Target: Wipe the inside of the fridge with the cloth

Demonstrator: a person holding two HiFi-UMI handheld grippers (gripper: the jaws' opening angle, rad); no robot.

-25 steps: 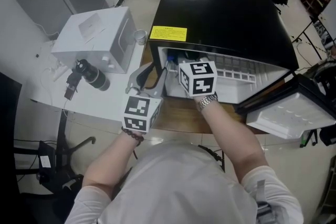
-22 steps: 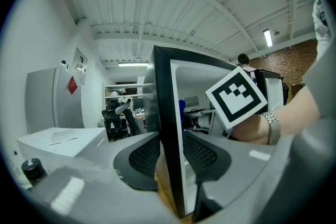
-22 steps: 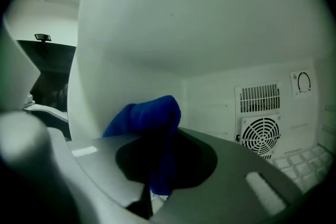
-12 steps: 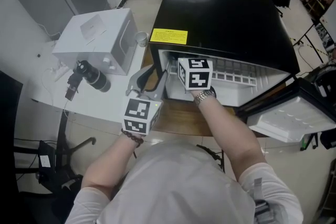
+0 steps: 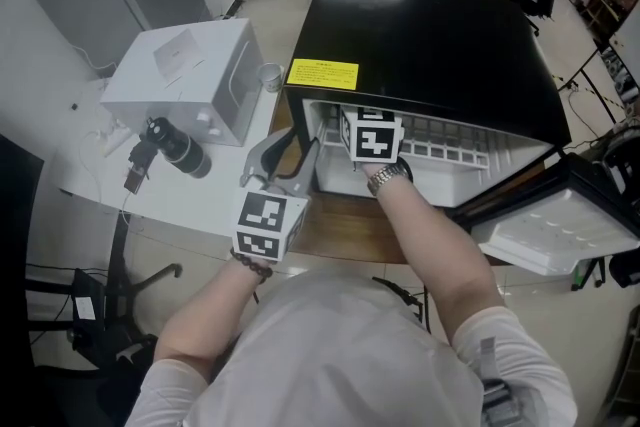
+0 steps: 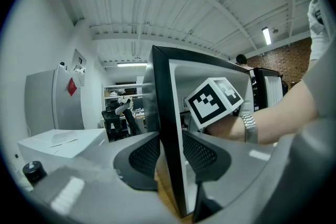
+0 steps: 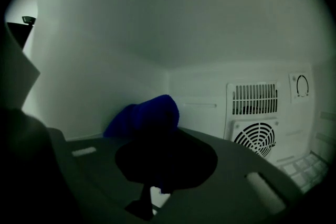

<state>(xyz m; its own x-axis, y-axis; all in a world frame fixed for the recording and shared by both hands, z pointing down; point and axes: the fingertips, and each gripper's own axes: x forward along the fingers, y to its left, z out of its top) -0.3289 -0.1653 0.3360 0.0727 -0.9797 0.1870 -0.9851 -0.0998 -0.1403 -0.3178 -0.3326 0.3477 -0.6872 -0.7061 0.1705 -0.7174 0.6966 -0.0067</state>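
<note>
Busy workshop, white bench (image 5: 150,177) at left, and the left claw (image 6: 170,152) is clamped on the front edge of the black fridge's (image 5: 430,35) side wall. Inside, the right claw (image 7: 160,165) pinches the blue cloth (image 7: 144,115) by the left inner wall. Risk: bunched cloth could slip out mid-wipe or snag the fan grille (image 7: 254,136).
</note>
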